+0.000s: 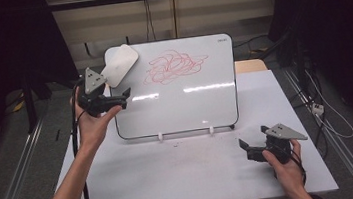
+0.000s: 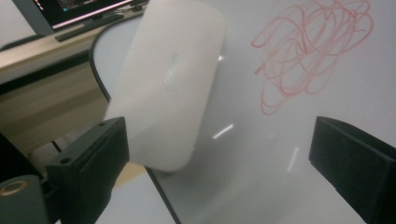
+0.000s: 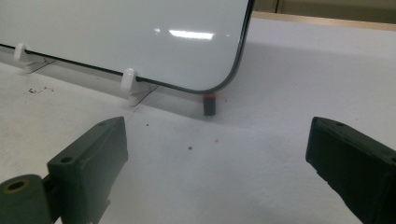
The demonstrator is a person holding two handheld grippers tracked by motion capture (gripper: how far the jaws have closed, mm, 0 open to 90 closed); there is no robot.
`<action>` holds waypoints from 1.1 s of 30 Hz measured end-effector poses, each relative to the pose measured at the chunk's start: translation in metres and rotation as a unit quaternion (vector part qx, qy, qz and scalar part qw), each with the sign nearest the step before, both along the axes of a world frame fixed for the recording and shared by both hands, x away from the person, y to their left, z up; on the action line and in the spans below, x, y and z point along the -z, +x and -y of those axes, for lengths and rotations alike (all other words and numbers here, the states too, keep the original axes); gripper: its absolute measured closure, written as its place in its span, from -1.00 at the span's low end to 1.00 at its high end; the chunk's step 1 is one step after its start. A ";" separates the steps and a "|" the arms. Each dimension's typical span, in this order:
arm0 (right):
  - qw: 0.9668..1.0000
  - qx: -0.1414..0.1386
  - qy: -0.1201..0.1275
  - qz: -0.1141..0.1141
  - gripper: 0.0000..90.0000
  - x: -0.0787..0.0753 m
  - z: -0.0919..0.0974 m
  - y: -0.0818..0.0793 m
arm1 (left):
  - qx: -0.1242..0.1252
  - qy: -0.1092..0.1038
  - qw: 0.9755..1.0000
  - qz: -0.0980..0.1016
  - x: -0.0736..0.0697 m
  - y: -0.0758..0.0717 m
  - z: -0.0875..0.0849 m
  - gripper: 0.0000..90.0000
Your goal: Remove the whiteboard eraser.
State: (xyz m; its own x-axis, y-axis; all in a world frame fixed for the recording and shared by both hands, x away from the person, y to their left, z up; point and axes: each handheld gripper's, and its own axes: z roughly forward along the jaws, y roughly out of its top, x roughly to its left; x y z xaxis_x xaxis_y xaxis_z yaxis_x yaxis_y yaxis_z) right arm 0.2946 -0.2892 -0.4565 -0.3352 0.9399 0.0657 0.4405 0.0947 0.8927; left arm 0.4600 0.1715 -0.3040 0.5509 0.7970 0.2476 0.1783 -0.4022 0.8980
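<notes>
Presently the left gripper (image 1: 114,100), jaws wide and empty, sits below the eraser (image 1: 120,64) at the whiteboard's (image 1: 186,113) top-left corner, its long axis slanting up-right, red scribble (image 1: 175,65) further right; right gripper (image 1: 251,150) open, far.

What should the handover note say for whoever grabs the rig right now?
Left gripper: open, raised at the whiteboard's upper left, beside the white eraser, not gripping it.
Right gripper: open, low over the table at the board's lower right.
Eraser sits against the board's top left corner.
Done: nothing wiped; the red scribble is whole.
Left: probably grip the eraser, wipe off the scribble.
</notes>
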 end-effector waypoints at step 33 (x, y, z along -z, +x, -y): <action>1.000 -0.009 -0.001 -0.006 -0.87 0.001 -0.003 0.003 | -0.016 0.133 0.991 0.013 -0.012 0.056 0.032 -0.43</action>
